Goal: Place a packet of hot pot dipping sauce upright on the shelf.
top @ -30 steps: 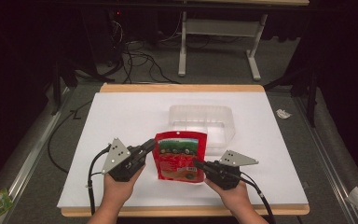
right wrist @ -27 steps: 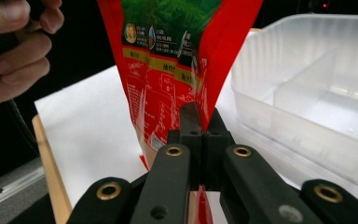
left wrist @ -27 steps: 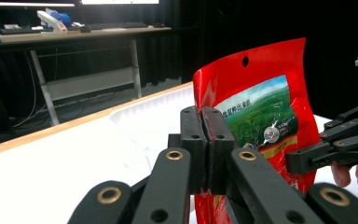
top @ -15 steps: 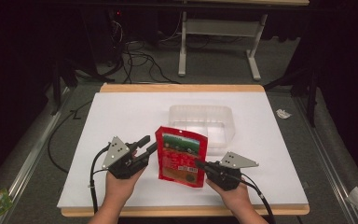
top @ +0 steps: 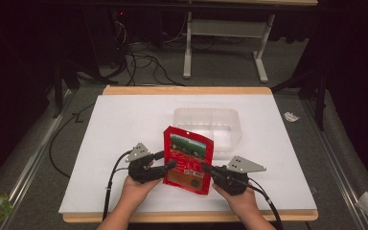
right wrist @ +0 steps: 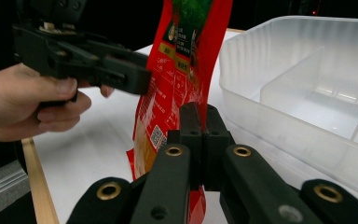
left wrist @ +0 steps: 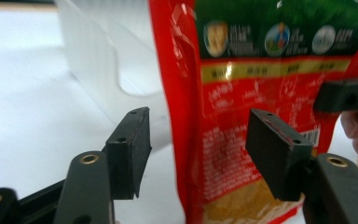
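The red pouch (top: pixel 188 159) stands nearly upright above the near middle of the white table (top: pixel 124 124), just in front of the clear plastic container (top: pixel 206 123), which sits toward the far centre-right and shows an inner divider in the right gripper view. The right gripper (top: pixel 210 169) has its jaws pressed together on the pouch's right edge, low down, and in its own view the red film rises straight out from between the closed jaws (right wrist: pixel 200 122). The left gripper (top: pixel 165 166) sits at the pouch's left edge with its jaws spread wide; in the left gripper view the pouch's edge (left wrist: pixel 186 140) lies in the gap between the two black pads, with no pad touching the film as far as can be seen. The step in hand looks like a two-handed lift and presentation of the pouch, with the right side carrying it alone and the left side poised to take a hold. The next move probably calls for the left jaws to close on the left edge, so the pouch is steadied from both sides, and then for both hands to carry it far and slightly right over the container's near wall and lower it into a compartment.
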Action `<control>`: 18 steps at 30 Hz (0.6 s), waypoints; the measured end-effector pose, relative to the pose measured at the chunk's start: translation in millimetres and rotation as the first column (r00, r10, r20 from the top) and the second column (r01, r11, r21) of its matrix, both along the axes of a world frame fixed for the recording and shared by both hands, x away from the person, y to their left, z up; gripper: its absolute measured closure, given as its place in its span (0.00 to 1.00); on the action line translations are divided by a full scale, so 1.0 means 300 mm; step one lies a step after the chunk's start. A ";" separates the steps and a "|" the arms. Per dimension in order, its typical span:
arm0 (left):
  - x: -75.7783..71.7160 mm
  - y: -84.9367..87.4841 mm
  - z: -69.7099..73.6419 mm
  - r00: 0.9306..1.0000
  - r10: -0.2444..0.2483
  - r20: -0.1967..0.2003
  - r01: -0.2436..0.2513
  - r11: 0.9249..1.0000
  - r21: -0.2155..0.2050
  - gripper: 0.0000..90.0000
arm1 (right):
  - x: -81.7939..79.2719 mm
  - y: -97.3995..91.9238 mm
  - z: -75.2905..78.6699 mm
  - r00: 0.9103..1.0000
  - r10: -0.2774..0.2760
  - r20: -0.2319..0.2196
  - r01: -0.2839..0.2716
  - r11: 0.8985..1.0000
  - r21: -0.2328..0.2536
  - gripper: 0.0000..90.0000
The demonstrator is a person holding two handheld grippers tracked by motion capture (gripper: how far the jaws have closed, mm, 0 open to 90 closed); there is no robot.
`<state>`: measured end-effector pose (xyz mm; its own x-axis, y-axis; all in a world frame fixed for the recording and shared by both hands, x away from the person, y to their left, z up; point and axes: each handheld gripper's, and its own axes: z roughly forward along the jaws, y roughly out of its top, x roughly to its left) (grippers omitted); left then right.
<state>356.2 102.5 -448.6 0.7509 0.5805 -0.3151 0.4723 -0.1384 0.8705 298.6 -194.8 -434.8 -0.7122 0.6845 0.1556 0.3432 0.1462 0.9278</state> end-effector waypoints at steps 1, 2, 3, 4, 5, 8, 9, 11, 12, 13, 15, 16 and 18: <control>0.000 0.000 0.000 1.000 0.000 0.000 0.000 1.000 0.000 0.49 | 0.000 0.000 0.000 1.000 0.000 0.000 0.000 1.000 0.000 1.00; 0.001 -0.006 -0.008 1.000 -0.021 -0.019 0.020 1.000 -0.009 0.51 | 0.000 -0.001 -0.002 1.000 -0.002 -0.002 0.002 1.000 0.001 1.00; 0.000 -0.006 -0.010 0.999 -0.029 -0.026 0.028 0.999 -0.016 0.54 | 0.000 -0.002 -0.003 1.000 -0.002 -0.003 0.002 1.000 0.000 1.00; 0.000 -0.006 -0.010 0.999 -0.029 -0.026 0.028 0.999 -0.016 0.58 | 0.001 -0.003 -0.004 1.000 -0.002 -0.002 0.002 1.000 0.000 1.00; -0.001 -0.005 -0.010 0.999 -0.033 -0.031 0.033 0.999 -0.020 0.58 | 0.001 -0.003 -0.004 1.000 -0.002 -0.002 0.002 1.000 0.000 1.00; -0.012 0.007 -0.006 1.000 -0.018 -0.015 0.018 1.000 -0.019 0.75 | 0.003 -0.007 -0.008 1.000 -0.007 -0.009 0.007 1.000 0.005 1.00; -0.012 0.007 -0.006 1.000 -0.018 -0.015 0.018 1.000 -0.019 0.80 | 0.003 -0.007 -0.008 1.000 -0.007 -0.009 0.007 1.000 0.005 1.00; -0.020 0.015 -0.004 1.000 -0.025 0.002 0.025 1.000 -0.015 0.86 | 0.004 -0.008 -0.009 1.000 -0.006 -0.009 0.006 1.000 0.008 1.00; -0.032 0.015 -0.001 0.999 -0.029 0.024 0.029 1.000 0.004 0.89 | 0.004 -0.006 -0.009 1.000 -0.006 -0.011 0.006 1.000 0.010 1.00; -0.032 0.015 -0.001 0.999 -0.029 0.024 0.029 1.000 0.004 0.90 | 0.004 -0.006 -0.009 1.000 -0.006 -0.011 0.006 1.000 0.010 1.00; -0.048 0.011 0.003 0.998 -0.028 0.062 0.026 0.999 0.036 0.91 | 0.004 -0.004 -0.009 1.000 -0.007 -0.016 0.007 1.000 0.012 0.96; -0.051 0.009 0.004 0.997 -0.030 0.069 0.027 0.999 0.043 0.92 | 0.008 -0.004 -0.010 1.000 0.001 -0.029 0.000 1.000 0.010 0.89; -0.062 0.007 0.010 0.995 -0.033 0.093 0.028 0.998 0.056 0.92 | 0.016 -0.003 -0.016 0.998 0.028 -0.064 -0.027 1.000 0.006 0.83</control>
